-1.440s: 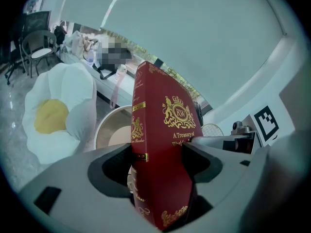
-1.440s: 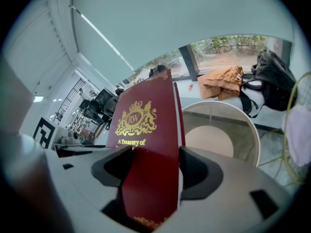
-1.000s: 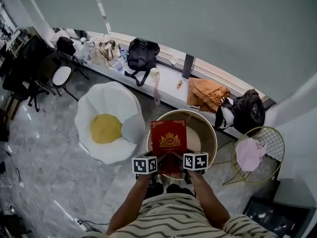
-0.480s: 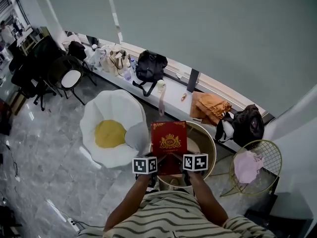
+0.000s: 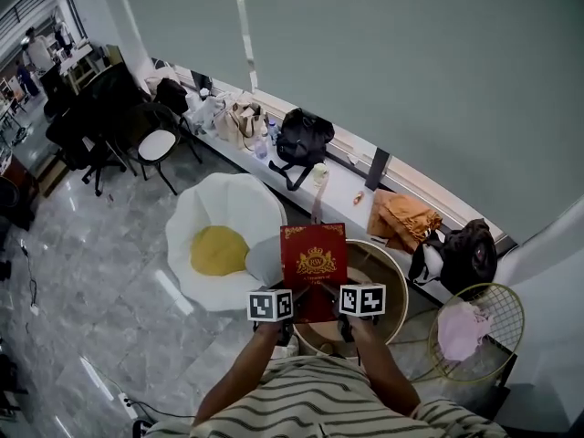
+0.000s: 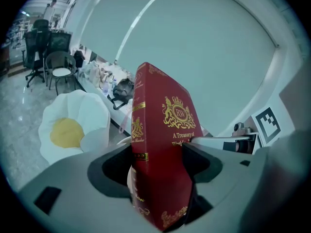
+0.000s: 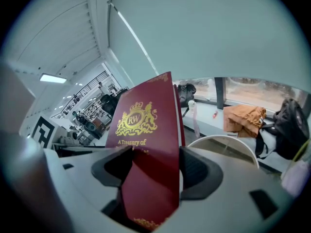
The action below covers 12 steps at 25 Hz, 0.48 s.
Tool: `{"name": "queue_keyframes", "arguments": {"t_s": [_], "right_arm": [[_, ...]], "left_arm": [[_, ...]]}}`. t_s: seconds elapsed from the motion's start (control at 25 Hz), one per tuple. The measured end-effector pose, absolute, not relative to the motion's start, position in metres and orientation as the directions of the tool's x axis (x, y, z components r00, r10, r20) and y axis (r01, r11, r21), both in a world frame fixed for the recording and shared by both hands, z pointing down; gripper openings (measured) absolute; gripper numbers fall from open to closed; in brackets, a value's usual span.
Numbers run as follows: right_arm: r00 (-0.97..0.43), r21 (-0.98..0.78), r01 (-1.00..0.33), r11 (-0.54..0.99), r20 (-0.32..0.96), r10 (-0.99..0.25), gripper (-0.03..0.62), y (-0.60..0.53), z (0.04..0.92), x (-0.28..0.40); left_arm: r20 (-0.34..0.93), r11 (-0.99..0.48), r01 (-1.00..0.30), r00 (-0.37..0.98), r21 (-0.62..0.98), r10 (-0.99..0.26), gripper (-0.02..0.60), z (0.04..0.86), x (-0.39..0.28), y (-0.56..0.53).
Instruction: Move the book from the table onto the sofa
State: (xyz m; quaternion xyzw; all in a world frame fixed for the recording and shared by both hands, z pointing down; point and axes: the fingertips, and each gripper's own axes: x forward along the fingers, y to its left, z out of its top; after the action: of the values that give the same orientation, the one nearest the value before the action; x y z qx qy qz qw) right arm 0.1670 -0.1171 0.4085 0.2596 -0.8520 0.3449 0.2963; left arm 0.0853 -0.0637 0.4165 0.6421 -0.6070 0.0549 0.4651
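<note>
red gold-stamped hardcover book was pinched at its bottom by left gripper & right gripper, so prob best carried in sync to the white petal-shaped sofa.

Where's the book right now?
Head view, centre: the book is gripped by the left claw and right claw, over the round table, right of the white sofa.

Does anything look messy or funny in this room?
Nothing is spilled or broken. The red book is held up in the air by the left gripper and the right gripper, and an orange cloth lies crumpled on the window ledge.
</note>
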Motion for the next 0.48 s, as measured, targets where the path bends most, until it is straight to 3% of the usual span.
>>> {"name": "queue_keyframes", "arguments": {"t_s": [0.48], "right_arm": [[-0.733,-0.43,-0.521,0.737,0.668,-0.129,0.314,-0.084,0.395,0.116]], "left_arm": [[0.626,0.304,-0.796,0.117,0.524,-0.771,0.331,0.403,0.045,-0.017]]}}
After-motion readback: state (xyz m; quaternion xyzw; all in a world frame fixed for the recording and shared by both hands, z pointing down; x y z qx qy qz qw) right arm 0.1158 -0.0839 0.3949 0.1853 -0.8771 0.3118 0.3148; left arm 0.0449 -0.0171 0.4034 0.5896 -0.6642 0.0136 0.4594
